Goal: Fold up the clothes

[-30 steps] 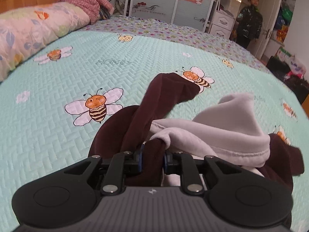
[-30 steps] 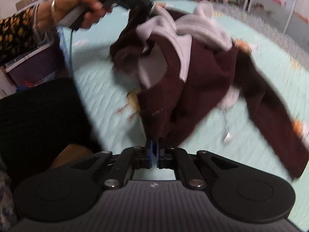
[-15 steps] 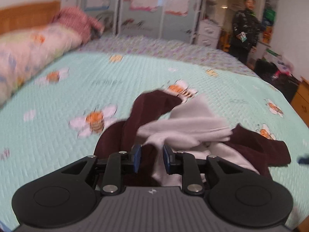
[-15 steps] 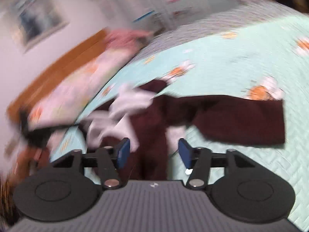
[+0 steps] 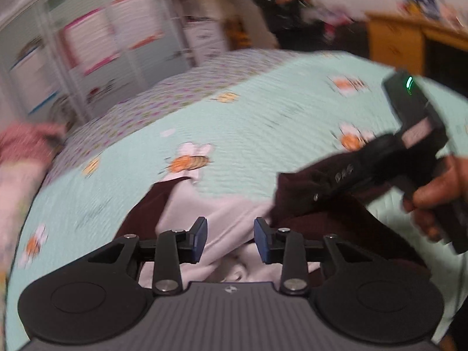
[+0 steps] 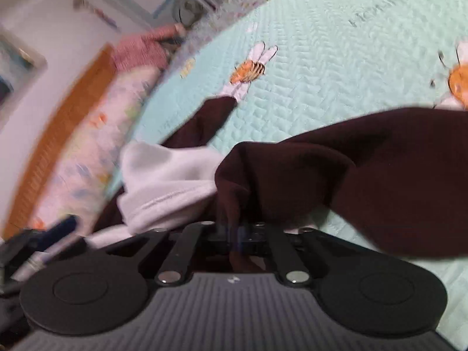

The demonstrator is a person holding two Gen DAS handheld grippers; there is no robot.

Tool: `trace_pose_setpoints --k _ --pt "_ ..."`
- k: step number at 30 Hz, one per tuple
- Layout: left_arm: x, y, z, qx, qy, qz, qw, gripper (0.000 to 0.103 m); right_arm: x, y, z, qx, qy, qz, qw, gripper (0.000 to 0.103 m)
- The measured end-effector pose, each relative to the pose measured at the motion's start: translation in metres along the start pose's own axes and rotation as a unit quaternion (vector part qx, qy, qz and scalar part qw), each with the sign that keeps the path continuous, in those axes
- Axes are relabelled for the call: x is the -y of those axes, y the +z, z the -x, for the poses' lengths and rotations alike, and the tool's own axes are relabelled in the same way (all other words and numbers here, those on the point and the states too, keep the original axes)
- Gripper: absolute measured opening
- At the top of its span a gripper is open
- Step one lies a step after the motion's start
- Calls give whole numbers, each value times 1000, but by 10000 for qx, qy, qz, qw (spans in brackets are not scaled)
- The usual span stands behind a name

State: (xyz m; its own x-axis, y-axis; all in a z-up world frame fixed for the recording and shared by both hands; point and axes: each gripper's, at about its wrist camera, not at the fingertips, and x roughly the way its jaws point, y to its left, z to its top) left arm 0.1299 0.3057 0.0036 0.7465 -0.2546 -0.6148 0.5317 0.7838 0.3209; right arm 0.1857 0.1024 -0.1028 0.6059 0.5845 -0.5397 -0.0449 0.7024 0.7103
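Left gripper (image 5: 230, 235) sits low over the bed, its jaws spread wide with nothing between them, the blue pads (image 5: 200, 234) hanging just above the pale lining (image 5: 222, 219) of the garment. The maroon hoodie (image 6: 307, 169) lies crumpled on the mint bee-print quilt (image 5: 257, 122), turned partly inside out so the light fleece inside shows in a bunched fold on the side toward the floral pillow (image 6: 84, 158). One dark sleeve (image 6: 210, 120) reaches up the quilt toward a printed bee (image 6: 248, 70), and a broader sweep of maroon cloth runs off to the right edge of the right wrist view. Right gripper (image 6: 238, 234) is in close, jaws pressed together on a pinch of the maroon fabric, which rises from the pads in a tight ridge. From the left wrist view the right hand (image 5: 435, 193) shows wrapped round the black handle, green light lit on its body, with the nose of the tool buried in dark cloth. Both views are smeared with motion blur. A pink knit bundle (image 6: 140, 49) lies at the head of the bed by the wooden headboard (image 6: 58, 134)
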Motion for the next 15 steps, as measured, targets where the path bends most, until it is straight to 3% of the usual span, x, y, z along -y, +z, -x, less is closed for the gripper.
trace_pose_setpoints --k 3,6,9,15 --pt "13 4 -24 -135 -24 -465 9988 37 3 -17 35 538 -20 235 9983 4" --pt "25 5 -34 -140 -138 -815 9965 38 4 -44 73 746 -196 438 9961 4" --pt "29 6 -38 -101 -81 -885 9960 38 12 -72 88 553 -327 457 9969 4" --pt "32 14 -31 -31 -230 -770 9968 38 32 -110 77 -25 -333 162 9993 5"
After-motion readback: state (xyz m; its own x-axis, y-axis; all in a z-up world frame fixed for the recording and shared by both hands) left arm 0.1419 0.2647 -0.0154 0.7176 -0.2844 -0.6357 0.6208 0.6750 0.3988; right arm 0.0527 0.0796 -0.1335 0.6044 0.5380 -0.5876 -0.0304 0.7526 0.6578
